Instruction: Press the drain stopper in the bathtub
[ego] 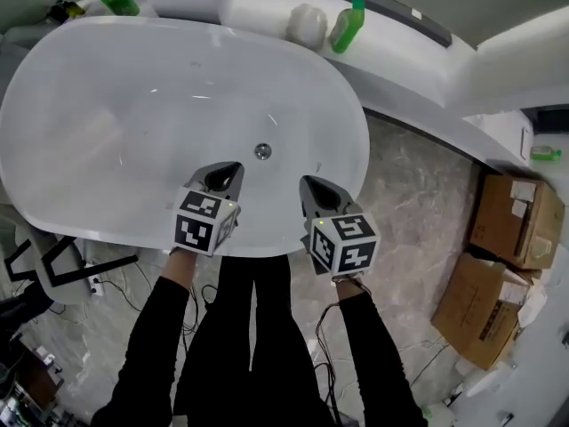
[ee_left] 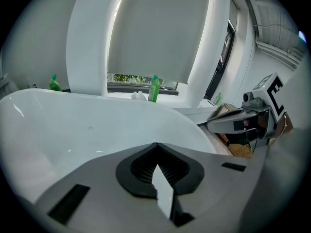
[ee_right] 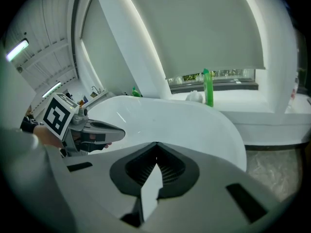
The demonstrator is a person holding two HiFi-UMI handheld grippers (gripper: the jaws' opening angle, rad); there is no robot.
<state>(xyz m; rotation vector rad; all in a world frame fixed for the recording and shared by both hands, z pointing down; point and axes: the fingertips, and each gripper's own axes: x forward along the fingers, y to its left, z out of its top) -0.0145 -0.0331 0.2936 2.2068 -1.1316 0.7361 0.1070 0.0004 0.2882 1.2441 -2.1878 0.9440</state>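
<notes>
While the left tongs [ego: 233, 169] and right tongs [ego: 307, 183] hover over the near rim of the one white bathtub [ego: 107, 132], each pair closed tip to tip on nothing, its single drain stopper [ego: 262, 151] sits on the bathtub floor just beyond them. Two cardboard boxes [ego: 518, 219] lie right of the bathtub.

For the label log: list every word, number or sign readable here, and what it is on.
Nothing here reads as text.
On the left cube and right cube: square marker patterns, no letters.
On the box: labels too small to read.
On the green bottle: label too blurred to read.
</notes>
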